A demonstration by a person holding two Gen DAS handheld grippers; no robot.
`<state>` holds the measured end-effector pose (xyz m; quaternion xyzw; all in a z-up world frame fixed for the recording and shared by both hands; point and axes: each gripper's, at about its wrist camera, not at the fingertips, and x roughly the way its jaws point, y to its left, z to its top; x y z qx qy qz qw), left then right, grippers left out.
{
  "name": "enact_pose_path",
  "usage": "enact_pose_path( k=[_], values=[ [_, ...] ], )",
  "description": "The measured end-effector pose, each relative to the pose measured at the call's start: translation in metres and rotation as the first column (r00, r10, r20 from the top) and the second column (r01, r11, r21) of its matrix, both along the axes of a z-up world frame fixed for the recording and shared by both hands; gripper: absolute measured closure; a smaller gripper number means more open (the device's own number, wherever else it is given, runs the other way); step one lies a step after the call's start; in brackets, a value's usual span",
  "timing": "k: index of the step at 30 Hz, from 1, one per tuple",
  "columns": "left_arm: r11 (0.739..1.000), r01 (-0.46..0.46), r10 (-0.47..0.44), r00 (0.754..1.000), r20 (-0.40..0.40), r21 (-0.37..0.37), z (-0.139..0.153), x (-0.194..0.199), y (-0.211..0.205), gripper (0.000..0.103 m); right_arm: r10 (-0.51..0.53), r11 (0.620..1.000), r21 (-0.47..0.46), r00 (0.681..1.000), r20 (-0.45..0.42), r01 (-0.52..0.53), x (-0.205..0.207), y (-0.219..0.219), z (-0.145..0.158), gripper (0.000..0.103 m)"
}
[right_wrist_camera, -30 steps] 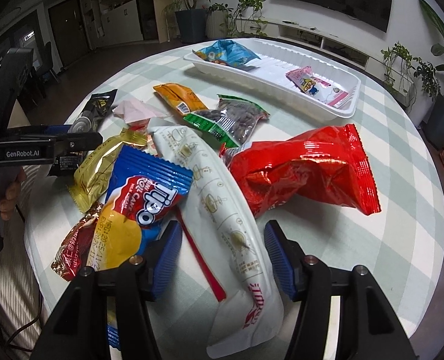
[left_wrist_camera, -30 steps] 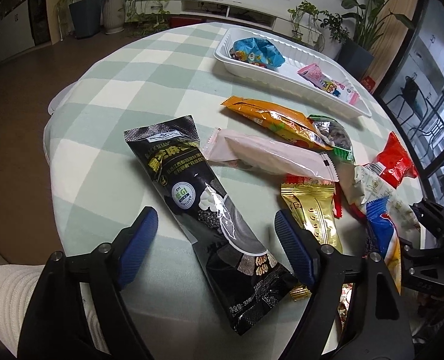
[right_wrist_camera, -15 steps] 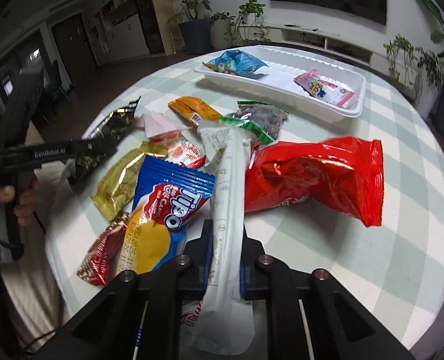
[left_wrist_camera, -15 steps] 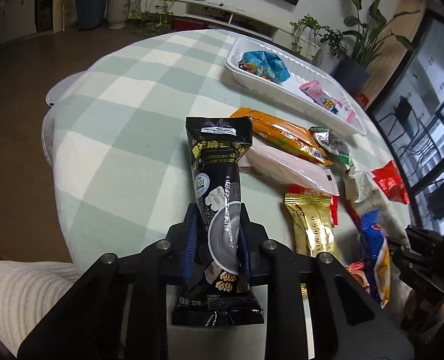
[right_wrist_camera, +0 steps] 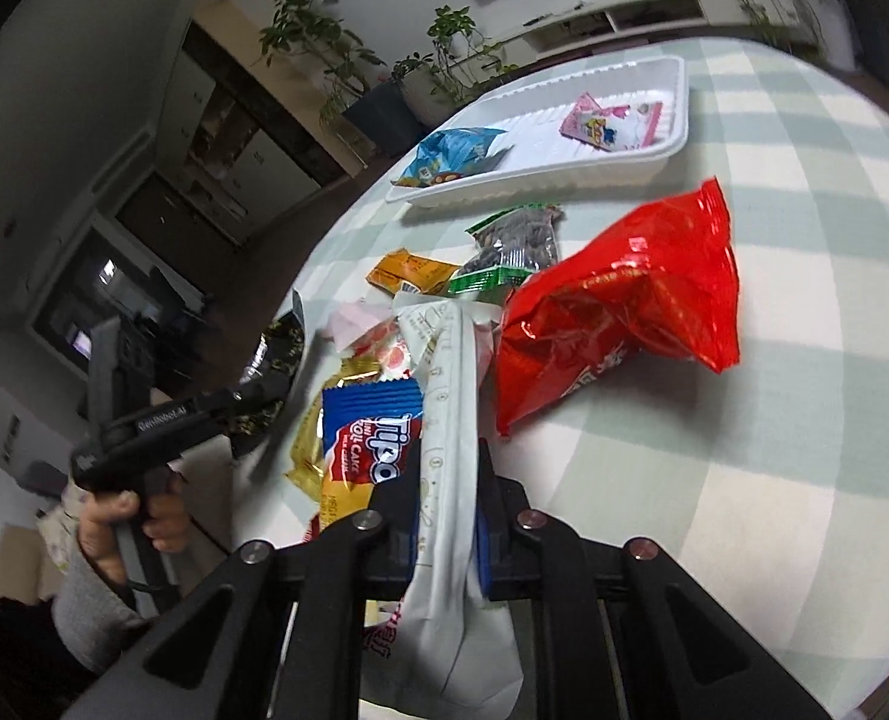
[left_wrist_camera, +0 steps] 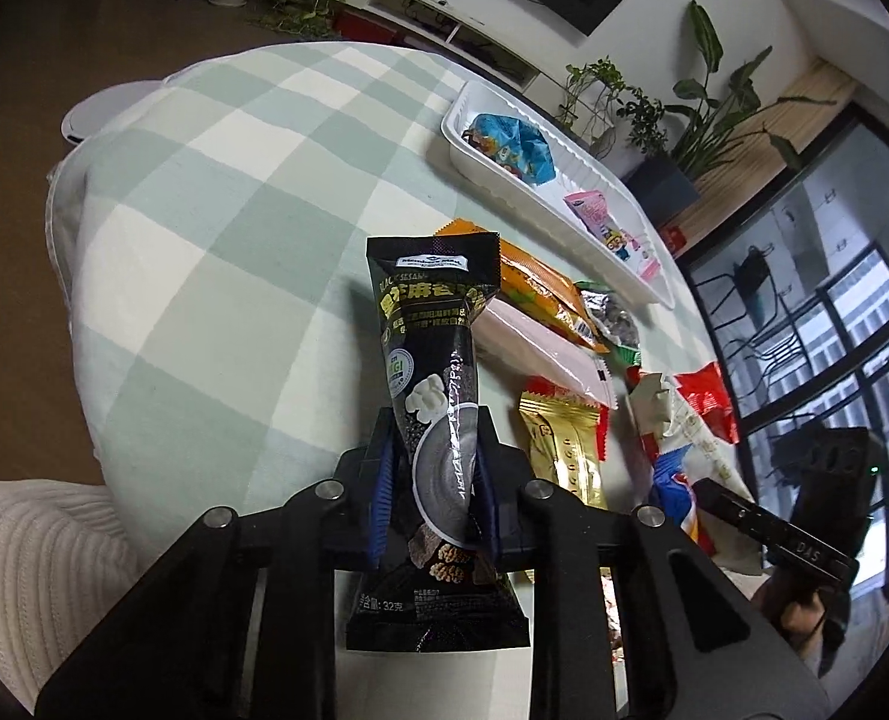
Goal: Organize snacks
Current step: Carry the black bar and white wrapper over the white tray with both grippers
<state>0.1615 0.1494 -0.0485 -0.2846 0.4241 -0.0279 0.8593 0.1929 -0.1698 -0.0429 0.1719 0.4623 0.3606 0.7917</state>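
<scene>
My left gripper (left_wrist_camera: 435, 480) is shut on a long black sesame snack packet (left_wrist_camera: 432, 324), lifted off the checked tablecloth with its top end pointing away from me. My right gripper (right_wrist_camera: 447, 510) is shut on a long white packet (right_wrist_camera: 450, 396), which is squeezed between the blue pads and stands up off the table. At the far side lies a white tray (left_wrist_camera: 609, 258) (right_wrist_camera: 540, 189) holding a blue packet (left_wrist_camera: 513, 141) (right_wrist_camera: 453, 153) and a pink packet (left_wrist_camera: 609, 225) (right_wrist_camera: 609, 123).
Loose snacks lie on the round table: a red bag (right_wrist_camera: 618, 300), a blue Tipo packet (right_wrist_camera: 369, 438), a gold packet (left_wrist_camera: 564, 450), an orange packet (left_wrist_camera: 540, 282), a pale pink packet (left_wrist_camera: 540, 354) and a green-edged seed packet (right_wrist_camera: 510, 252). Potted plants and a TV cabinet stand beyond.
Both grippers went from open around their packets to shut on them. Each packet has since been raised and turned, and both wrists have rolled.
</scene>
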Motion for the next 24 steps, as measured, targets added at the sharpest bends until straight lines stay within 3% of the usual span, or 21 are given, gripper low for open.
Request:
enact_pose_path(
  k=[6, 13, 24],
  values=[
    [0.997, 0.004, -0.003, 1.000, 0.019, -0.075, 0.004, -0.002, 0.006, 0.082, -0.032, 0.983, 0.177, 0.994, -0.107, 0.051, 0.005, -0.016, -0.007, 0.089],
    [0.991, 0.022, -0.016, 0.999, 0.051, -0.132, 0.015, -0.001, 0.007, 0.082, -0.022, 0.934, 0.347, 0.982, -0.185, 0.087, 0.010, -0.020, -0.011, 0.089],
    [0.982, 0.054, -0.038, 0.996, 0.085, -0.184, 0.032, 0.011, 0.006, 0.082, -0.030, 0.873, 0.467, 0.972, -0.234, 0.139, 0.032, -0.025, -0.004, 0.089]
  ],
)
